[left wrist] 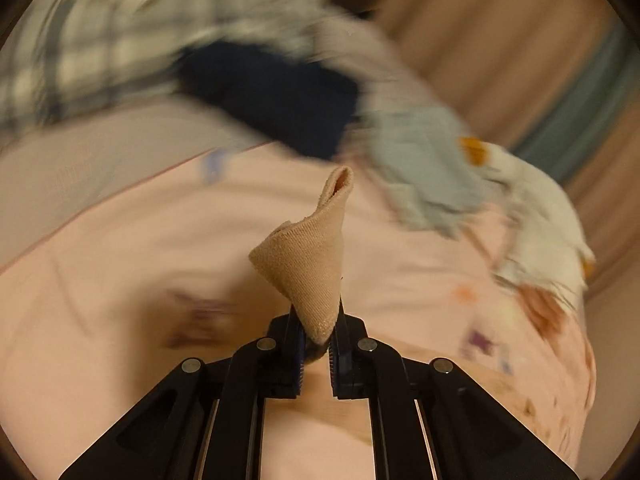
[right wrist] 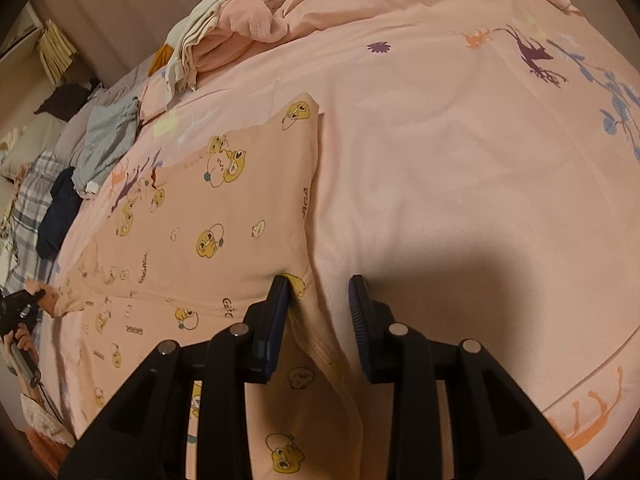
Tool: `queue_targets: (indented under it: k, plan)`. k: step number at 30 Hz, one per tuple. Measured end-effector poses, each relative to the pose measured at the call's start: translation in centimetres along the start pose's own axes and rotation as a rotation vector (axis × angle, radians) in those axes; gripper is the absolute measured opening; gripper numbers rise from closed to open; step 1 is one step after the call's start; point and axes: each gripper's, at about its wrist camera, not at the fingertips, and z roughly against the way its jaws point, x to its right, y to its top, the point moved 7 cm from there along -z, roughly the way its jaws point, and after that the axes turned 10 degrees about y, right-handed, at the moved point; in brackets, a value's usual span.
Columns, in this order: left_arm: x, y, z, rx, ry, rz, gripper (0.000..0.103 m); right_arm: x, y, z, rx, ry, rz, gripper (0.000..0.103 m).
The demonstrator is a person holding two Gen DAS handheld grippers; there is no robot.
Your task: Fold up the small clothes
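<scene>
**A:** Where is the garment now?

**B:** The peach cartoon-print garment [right wrist: 208, 216] lies spread on the bed [right wrist: 460, 200], toward its left side in the right wrist view, on the pink printed bedsheet. The left hand-held gripper [left wrist: 318, 344] has its jaws pinched on a corner of it, and that corner stands up as a little cone of ribbed knit. In the right wrist view the same gripper [right wrist: 24, 304] shows at the garment's far left tip.

**A:** And the right one?

**B:** The right hand-held gripper [right wrist: 320, 300] has its jaws parted. One finger touches the stitched hem; a fold of the cloth runs down between the two fingers, ungripped.

**A:** How will it handle?

**B:** I judge it light, soft and limp. It will sag and stretch rather than hold a line, and a single-layer pinch may slip. The hem is doubled and stitched, so that is the firmer place to hold, near the corner by the right fingers.

**A:** Anything nearby?

**B:** A heap of other clothes [right wrist: 224, 36] lies along the bed's far edge, well apart.
</scene>
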Motion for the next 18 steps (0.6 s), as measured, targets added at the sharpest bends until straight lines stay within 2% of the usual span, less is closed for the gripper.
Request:
queue_targets:
  k: [1,3,5,6,8,10,12,13,14,16,18]
  plan:
    - [3.2,-0.5,1.1,0.017,-0.031,-0.044,0.007,0.1,0.0,0.2,0.002,0.013,-0.008,0.031]
    - [8.9,-2.0,3.0,0.019,-0.145,-0.087,0.007,0.3,0.1,0.7,0.008,0.041,-0.033,0.033]
    - [17.0,-5.5,4.8,-0.048,-0.311,-0.174,0.007,0.7,0.2,1.6,0.031,0.066,-0.060,0.033]
    - [20.6,-7.5,5.3,-0.086,-0.365,-0.233,0.007,0.8,0.3,1.9,0.036,0.078,-0.066,0.033]
    - [27.7,-12.7,5.7,-0.148,-0.410,-0.363,0.008,1.2,0.5,2.8,0.048,0.107,-0.082,0.034]
    - [32.1,-17.1,5.0,-0.260,-0.438,-0.456,0.022,1.8,0.9,4.0,0.082,0.135,-0.109,0.038]
    - [34.6,-20.7,4.9,-0.413,-0.527,-0.479,0.028,2.5,1.2,5.0,0.109,0.171,-0.154,0.044]
    - [35.1,-21.7,5.6,-0.440,-0.580,-0.466,0.033,2.6,1.3,5.3,0.115,0.186,-0.167,0.046]
    - [35.1,-21.8,6.5,-0.417,-0.600,-0.464,0.039,2.8,1.4,5.6,0.119,0.210,-0.177,0.047]
    - [34.4,-20.9,8.5,-0.345,-0.608,-0.487,0.067,2.9,1.5,6.1,0.127,0.246,-0.185,0.048]
    - [32.8,-19.2,9.6,-0.276,-0.576,-0.515,0.073,2.9,1.4,6.3,0.129,0.260,-0.193,0.049]
